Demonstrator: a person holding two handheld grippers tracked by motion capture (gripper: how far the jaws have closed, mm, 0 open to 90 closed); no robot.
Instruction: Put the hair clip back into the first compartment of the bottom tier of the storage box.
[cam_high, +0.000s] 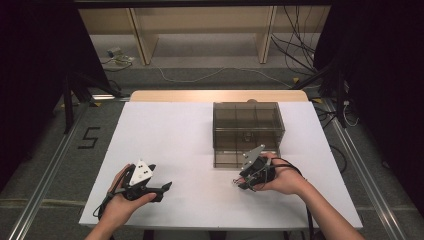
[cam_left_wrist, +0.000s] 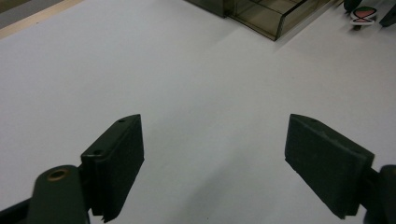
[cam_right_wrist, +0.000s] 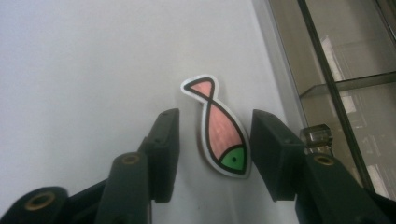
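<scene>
Lying flat between the right gripper's (cam_right_wrist: 212, 154) spread jaws, the fish piece (cam_right_wrist: 220, 128) stays unpinched.

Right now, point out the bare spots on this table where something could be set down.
The white table top is bare left of the smoky clear box, from the far edge down to the left gripper. It is crowded near the box front, where the right gripper straddles the fish piece.

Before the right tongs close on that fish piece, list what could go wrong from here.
1. The flat pink fish-shaped piece with a green head lies flat on the white table; the right tongs straddle it without pressing, so the pads may slide over it instead of lifting it.
2. The smoky transparent plastic compartment box stands close beside it, so the nearer jaw could bump its wall.
</scene>
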